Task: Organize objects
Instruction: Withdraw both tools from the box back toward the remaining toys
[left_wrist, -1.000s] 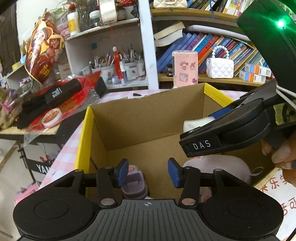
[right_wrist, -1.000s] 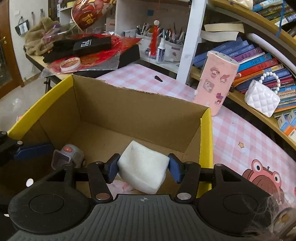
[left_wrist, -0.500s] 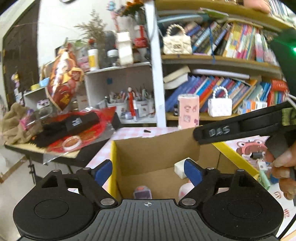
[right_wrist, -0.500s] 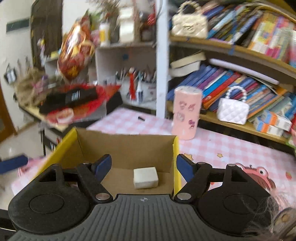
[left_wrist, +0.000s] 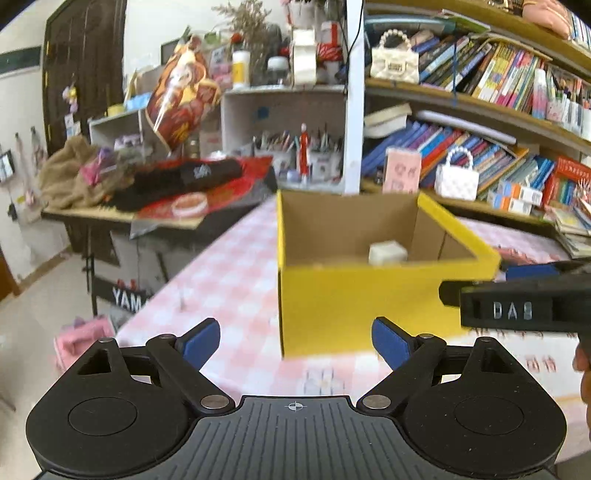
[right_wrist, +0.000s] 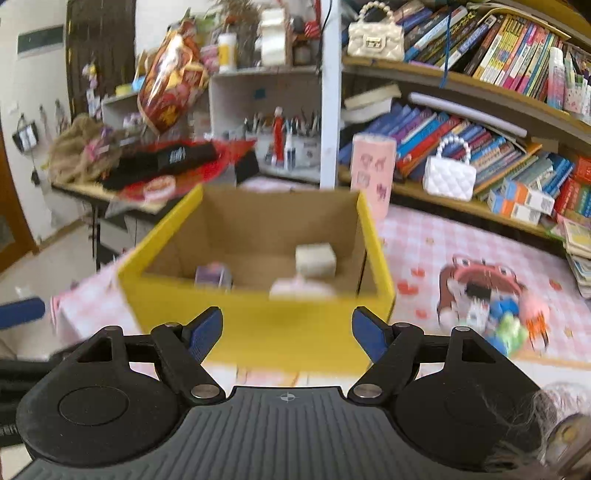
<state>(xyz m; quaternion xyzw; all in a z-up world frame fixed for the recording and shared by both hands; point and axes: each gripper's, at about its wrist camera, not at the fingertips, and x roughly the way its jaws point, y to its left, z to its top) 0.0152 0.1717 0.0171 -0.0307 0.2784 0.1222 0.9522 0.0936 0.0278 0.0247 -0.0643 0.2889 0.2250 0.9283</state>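
Inside the yellow box (right_wrist: 258, 325) sits the freshly dropped white block (right_wrist: 316, 260); both the left gripper (left_wrist: 295, 341) and the right gripper (right_wrist: 287, 328) have just spread, empty, backing off, so next comes the toy pile (right_wrist: 495, 317).

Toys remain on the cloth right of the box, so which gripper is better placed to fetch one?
Probably the right gripper: open and empty, with the toys just to its right. The left gripper is beyond the box.

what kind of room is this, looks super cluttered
Most likely a home study or child's room: packed bookshelves, pots of pens in a white cubby, and a pink checked tablecloth with small toys beside a yellow cardboard box.
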